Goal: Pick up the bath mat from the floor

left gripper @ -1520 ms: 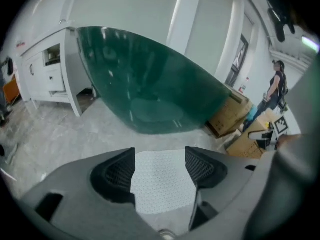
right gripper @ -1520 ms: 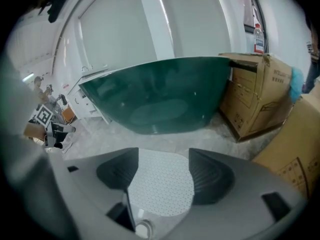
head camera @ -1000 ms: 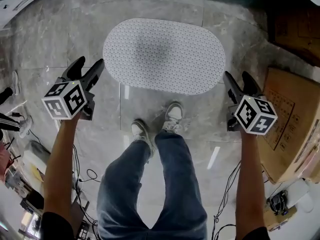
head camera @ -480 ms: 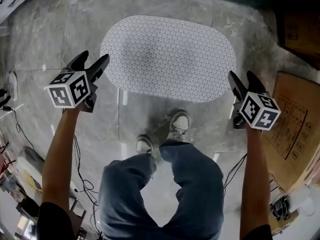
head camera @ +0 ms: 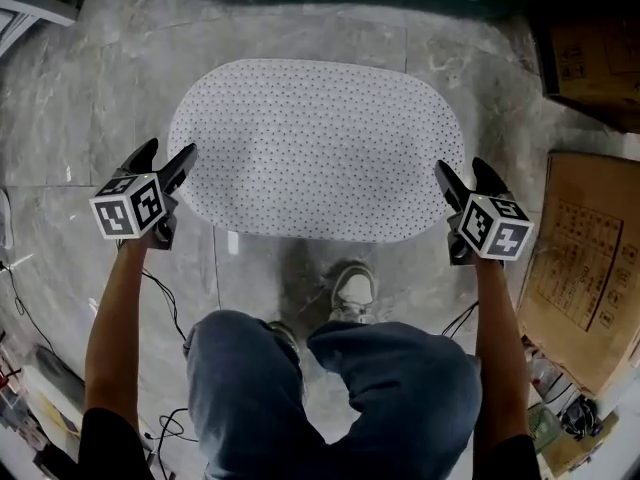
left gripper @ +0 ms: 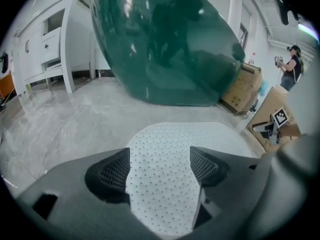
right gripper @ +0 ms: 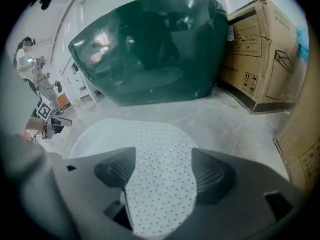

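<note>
The oval white bath mat (head camera: 315,148), speckled all over with small dark dots, lies flat on the grey marbled floor tiles (head camera: 100,88) in front of a glossy dark green tub (left gripper: 165,44). The left gripper (head camera: 168,150) is at the mat's left end, its jaws wide apart and just now opening further. The right gripper (head camera: 462,167) at the right end is spread about as wide, and neither has hold of anything.
</note>
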Demonstrator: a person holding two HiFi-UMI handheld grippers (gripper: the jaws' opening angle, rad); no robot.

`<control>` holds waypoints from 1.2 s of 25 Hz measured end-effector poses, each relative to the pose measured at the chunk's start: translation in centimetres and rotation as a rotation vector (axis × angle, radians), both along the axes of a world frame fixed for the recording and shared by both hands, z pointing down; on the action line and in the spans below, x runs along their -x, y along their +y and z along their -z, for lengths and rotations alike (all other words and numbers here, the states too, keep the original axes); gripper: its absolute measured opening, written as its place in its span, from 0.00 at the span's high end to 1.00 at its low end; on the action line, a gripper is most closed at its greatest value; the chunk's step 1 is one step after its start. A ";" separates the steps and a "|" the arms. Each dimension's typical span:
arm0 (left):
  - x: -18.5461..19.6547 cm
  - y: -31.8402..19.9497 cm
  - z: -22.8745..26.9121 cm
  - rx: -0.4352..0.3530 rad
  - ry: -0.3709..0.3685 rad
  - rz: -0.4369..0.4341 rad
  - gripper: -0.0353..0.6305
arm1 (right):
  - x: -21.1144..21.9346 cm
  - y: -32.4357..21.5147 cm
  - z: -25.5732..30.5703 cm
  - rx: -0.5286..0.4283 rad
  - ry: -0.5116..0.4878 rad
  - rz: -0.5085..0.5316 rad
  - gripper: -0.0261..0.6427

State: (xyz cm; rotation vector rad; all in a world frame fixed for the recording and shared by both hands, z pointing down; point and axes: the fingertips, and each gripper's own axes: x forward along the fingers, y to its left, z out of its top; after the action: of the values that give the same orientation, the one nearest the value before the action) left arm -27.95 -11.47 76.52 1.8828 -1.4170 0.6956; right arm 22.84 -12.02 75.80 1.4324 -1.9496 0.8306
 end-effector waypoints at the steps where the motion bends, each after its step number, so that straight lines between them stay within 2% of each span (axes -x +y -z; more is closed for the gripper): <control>1: 0.3 0.0 -0.7 0.002 -0.002 0.007 0.37 | -0.1 0.0 -0.9 0.006 -0.001 -0.004 0.43; 7: 0.4 -0.2 -3.8 0.013 -0.025 -0.018 0.35 | -1.8 0.6 -5.0 0.043 -0.005 -0.040 0.40; 12: 1.2 -0.1 -5.8 0.007 -0.043 -0.001 0.31 | -3.5 0.4 -8.2 0.077 0.006 -0.038 0.36; 15: 1.1 -0.6 -7.8 0.038 -0.039 -0.015 0.27 | -4.9 0.3 -9.2 0.103 0.024 -0.061 0.32; 19: 2.8 -0.9 -9.4 0.092 -0.076 -0.020 0.24 | -5.0 0.0 -11.0 0.146 0.057 -0.055 0.29; 22: 3.6 -1.3 -10.5 0.120 -0.077 -0.002 0.24 | -5.4 0.0 -12.2 0.175 0.100 -0.045 0.28; 30: 3.7 -1.2 -12.0 0.137 -0.114 0.011 0.28 | -5.5 0.0 -12.8 0.222 0.109 -0.066 0.28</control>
State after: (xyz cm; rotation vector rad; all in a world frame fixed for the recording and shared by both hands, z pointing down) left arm -31.62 -12.66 88.54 1.7523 -1.4115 0.8843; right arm 28.29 -12.02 88.64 1.3849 -1.6809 0.9465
